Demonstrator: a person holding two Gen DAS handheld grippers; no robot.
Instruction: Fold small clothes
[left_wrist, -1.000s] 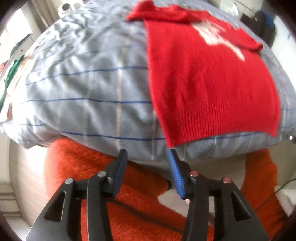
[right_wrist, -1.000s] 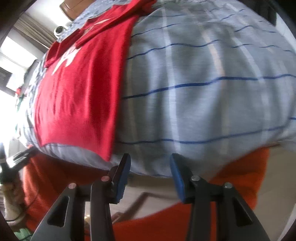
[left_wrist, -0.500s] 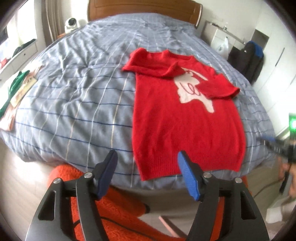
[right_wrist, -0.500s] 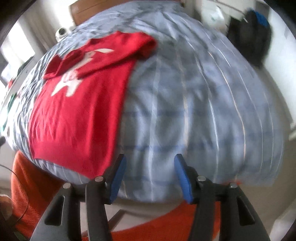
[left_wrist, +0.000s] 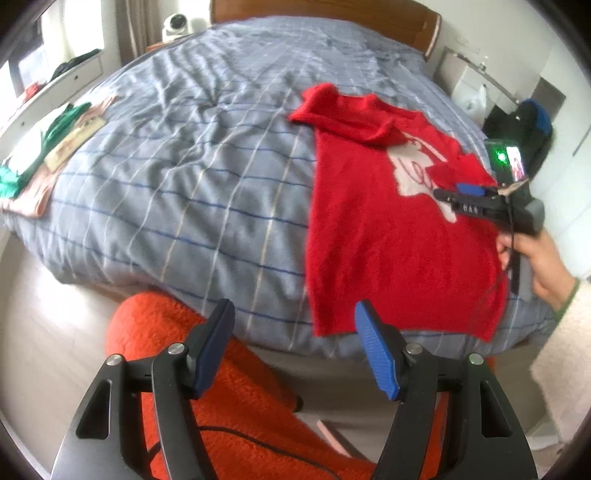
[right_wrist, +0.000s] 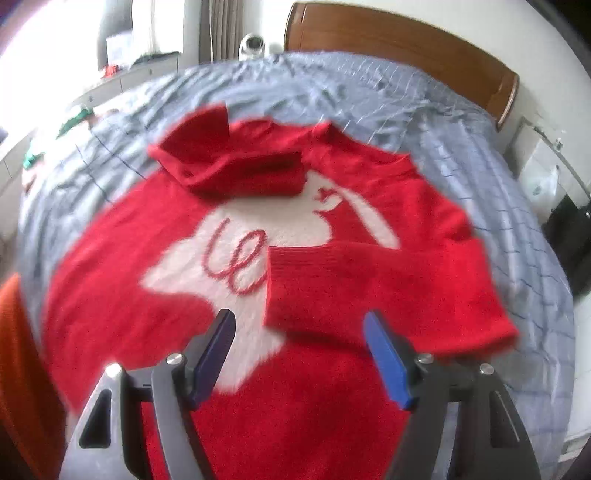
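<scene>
A red knitted sweater with a white figure on its front was laid flat on the blue-striped grey duvet, toward the foot of the bed, its hem near the duvet's edge. Both sleeves were folded inward across the chest: one lay over the neckline end, the other across the white figure.

The left gripper was held off the foot of the bed, just short of the sweater's hem and toward its left corner. Its jaws were spread wide and nothing was held between them. An orange fluffy garment was seen below it.

The right gripper was held above the sweater's lower body, pointed toward the folded sleeve beyond it. Its jaws were likewise spread wide, with nothing gripped; whether the fabric was touched could not be told.

A wooden headboard was seen beyond the sweater, and green clothes lay well apart from it, at the duvet's left edge.
</scene>
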